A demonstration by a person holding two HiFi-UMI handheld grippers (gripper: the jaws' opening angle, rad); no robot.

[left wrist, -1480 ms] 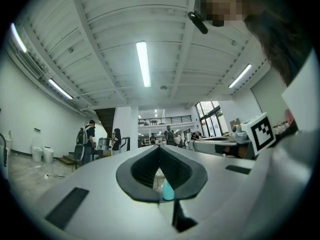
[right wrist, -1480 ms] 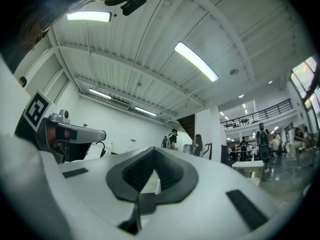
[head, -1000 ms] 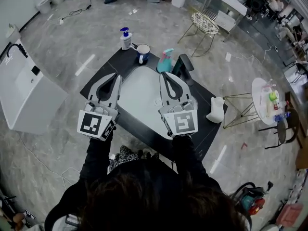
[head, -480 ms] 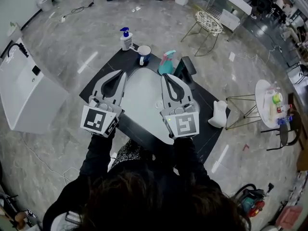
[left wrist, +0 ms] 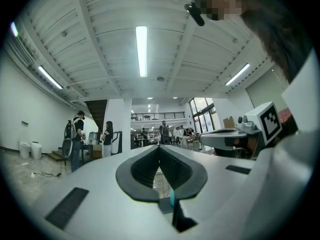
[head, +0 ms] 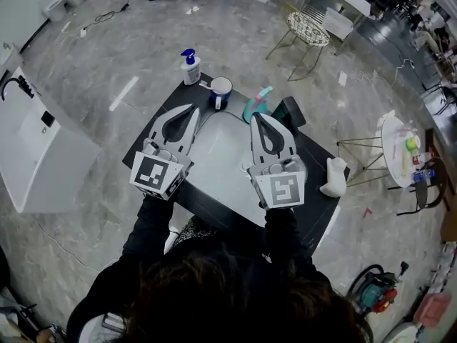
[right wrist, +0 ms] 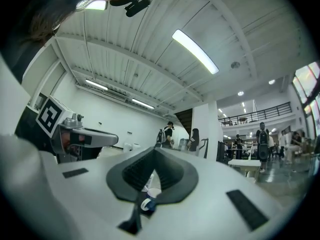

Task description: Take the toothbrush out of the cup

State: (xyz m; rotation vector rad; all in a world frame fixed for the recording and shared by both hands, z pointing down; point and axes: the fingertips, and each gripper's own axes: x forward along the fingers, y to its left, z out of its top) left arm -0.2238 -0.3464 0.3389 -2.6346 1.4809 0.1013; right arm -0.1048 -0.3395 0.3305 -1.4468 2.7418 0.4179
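Both claws are pressed together and hold nothing. The left claw [head: 193, 108] and the right claw [head: 258, 117] hover side by side over the white basin [head: 218, 148] set in the dark desk [head: 315, 160], pointing away from the person. The white cup with a blue band [head: 220, 91] stands near the desk's far edge, ahead of both claws and between their lines. A white pump bottle with a blue top [head: 189, 66] stands to its left and a teal spray bottle [head: 255, 104] to its right. The toothbrush should be in that cup, but it is too small to make out, so its lean cannot be told; presumably its long axis runs roughly upright. In the head view the left claw's tip looks slightly nearer the cup, while the right gripper view shows the cup low through its jaws. Whichever claw reaches must spread first and come in above the rim.
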